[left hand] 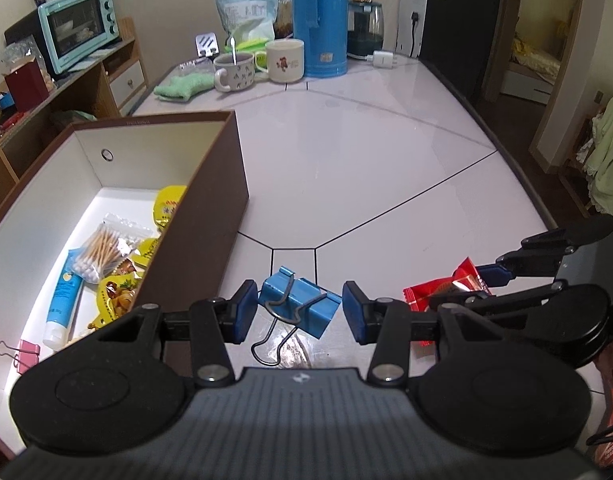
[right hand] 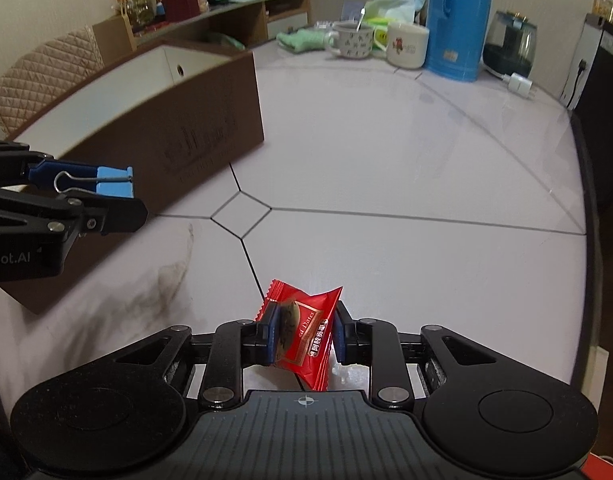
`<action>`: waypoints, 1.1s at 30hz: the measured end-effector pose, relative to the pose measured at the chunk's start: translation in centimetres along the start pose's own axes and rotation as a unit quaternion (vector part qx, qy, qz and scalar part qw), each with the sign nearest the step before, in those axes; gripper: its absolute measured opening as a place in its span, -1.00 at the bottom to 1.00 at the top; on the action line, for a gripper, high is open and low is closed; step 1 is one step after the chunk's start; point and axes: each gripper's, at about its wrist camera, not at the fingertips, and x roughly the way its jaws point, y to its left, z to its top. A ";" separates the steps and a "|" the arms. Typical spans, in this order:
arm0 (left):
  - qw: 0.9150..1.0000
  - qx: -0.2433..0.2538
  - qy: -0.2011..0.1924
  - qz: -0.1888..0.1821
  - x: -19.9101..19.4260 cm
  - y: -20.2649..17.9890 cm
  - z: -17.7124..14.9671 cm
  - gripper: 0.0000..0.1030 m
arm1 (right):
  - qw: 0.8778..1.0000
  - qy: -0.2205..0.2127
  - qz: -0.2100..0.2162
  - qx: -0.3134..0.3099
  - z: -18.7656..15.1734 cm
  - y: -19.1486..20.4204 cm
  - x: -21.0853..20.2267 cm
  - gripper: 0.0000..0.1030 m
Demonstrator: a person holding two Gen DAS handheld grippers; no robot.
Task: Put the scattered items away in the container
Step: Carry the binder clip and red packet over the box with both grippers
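Left tongs [left hand: 298, 312] straddle the blue binder clip [left hand: 296, 304], pads barely touching it, by the tabletop's near edge. Brown box [left hand: 210, 216] lies just left, the nearer drop. Right tongs [right hand: 302, 338] pinch a red sachet [right hand: 306, 328], lettering "Dates". Left housing reads "obot.AI".
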 end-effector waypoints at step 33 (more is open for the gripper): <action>0.991 -0.060 -0.090 0.076 -12.4 14.2 -2.3 -0.20 | 0.983 -0.152 0.089 0.057 8.1 10.5 -8.0 -0.51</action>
